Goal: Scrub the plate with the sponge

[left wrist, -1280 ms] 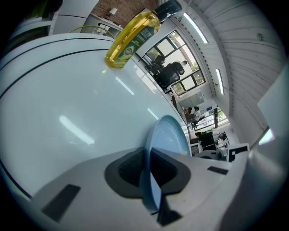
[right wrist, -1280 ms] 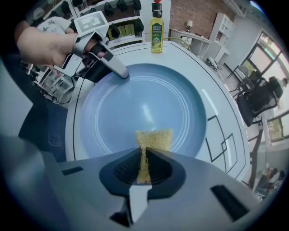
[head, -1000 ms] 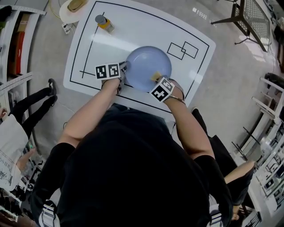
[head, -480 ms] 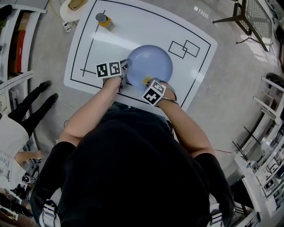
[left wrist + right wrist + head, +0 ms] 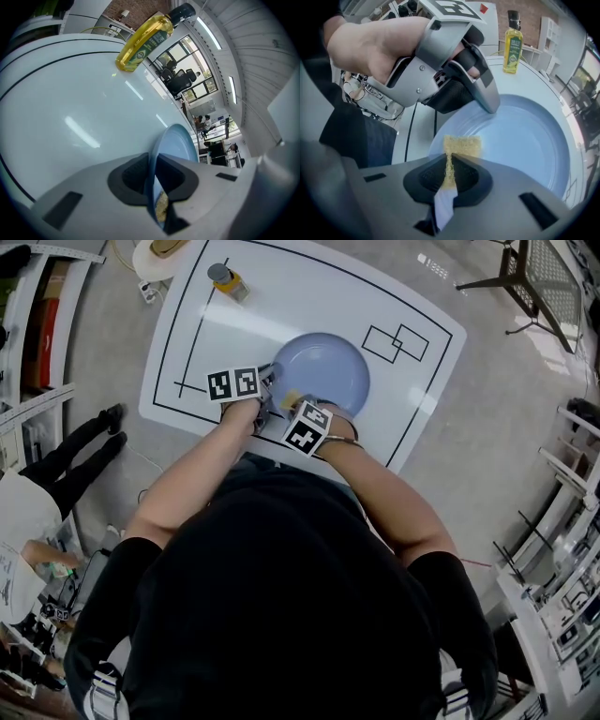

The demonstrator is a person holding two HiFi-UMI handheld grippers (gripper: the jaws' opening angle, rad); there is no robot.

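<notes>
A pale blue plate [image 5: 323, 369] lies on the white table [image 5: 281, 296] near its front edge. My left gripper [image 5: 265, 385] is shut on the plate's left rim; the rim [image 5: 174, 140] runs edge-on between its jaws. My right gripper [image 5: 292, 401] is shut on a thin yellow sponge [image 5: 460, 147], which rests flat on the near-left part of the plate [image 5: 525, 136]. The left gripper [image 5: 490, 107] shows right beyond the sponge in the right gripper view, clamped on the rim. The sponge [image 5: 161, 206] also shows low between the left jaws.
A yellow bottle with a dark cap [image 5: 228, 281] stands at the table's far left; it is in both gripper views too [image 5: 147, 40] [image 5: 512, 42]. Black lines [image 5: 394, 343] mark the tabletop. A person's legs [image 5: 80, 451] are on the floor at left.
My right gripper has slid the sponge leftward across the plate's near part, ending close to the left gripper. The left gripper and plate have kept their place.
</notes>
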